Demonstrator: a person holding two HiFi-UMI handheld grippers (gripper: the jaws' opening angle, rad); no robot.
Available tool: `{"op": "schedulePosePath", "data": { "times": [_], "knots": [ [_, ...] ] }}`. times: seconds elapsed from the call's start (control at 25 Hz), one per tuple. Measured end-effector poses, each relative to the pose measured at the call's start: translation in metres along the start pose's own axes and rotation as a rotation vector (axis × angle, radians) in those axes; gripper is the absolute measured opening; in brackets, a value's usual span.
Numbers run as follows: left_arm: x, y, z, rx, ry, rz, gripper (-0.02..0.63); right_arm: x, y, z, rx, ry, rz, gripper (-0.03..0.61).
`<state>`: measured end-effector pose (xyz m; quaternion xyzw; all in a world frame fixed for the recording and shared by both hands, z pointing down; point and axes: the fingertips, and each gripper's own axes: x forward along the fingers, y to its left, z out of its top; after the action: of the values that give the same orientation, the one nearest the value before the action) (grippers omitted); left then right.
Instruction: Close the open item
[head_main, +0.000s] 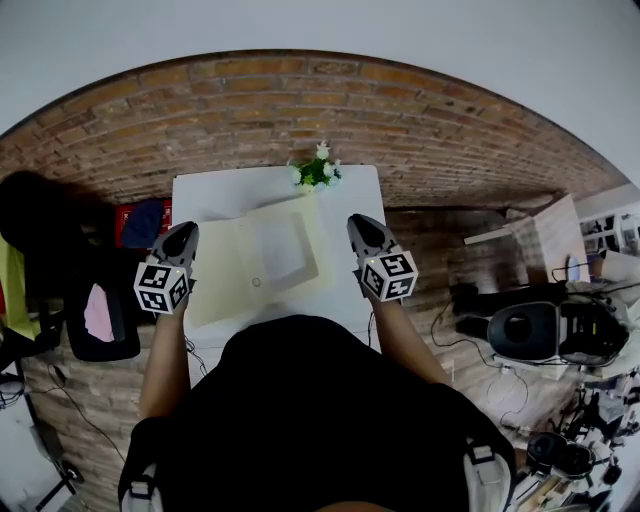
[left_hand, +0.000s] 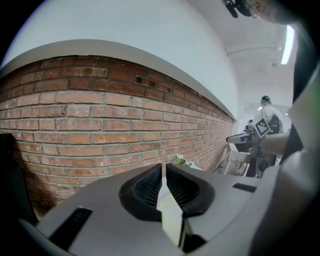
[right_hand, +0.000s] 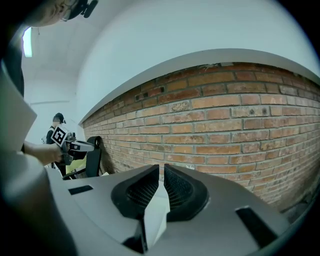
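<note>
The folder (head_main: 262, 258), pale yellow with a white sheet or pocket inside, lies flat and open in the middle of the desk (head_main: 205, 196), just in front of the person and short of the plant (head_main: 316, 172) at the far edge by the brick wall (head_main: 300, 100). The left tongs (head_main: 181, 240) hang at the folder's left edge and the right tongs (head_main: 364, 232) at its right. Both are above the desk and point slightly down toward the wall, which probably sets them either side of the folder, ready to swing a leaf over. Each pair is pressed together with only a thin slit showing, pinching nothing. The folder's long axis runs across the desk, slanting from near-left to far-right, with its open face up. I cannot tell where the crease lies.
</note>
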<state>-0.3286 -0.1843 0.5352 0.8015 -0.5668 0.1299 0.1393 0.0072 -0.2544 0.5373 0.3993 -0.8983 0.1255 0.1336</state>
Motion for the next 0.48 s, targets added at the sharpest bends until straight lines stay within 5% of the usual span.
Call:
{"op": "schedulePosePath", "data": {
  "times": [0.48],
  "knots": [
    [-0.012, -0.024, 0.0, -0.015, -0.003, 0.1, 0.034, 0.0, -0.02, -0.004, -0.002, 0.002, 0.085, 0.037]
  ]
}}
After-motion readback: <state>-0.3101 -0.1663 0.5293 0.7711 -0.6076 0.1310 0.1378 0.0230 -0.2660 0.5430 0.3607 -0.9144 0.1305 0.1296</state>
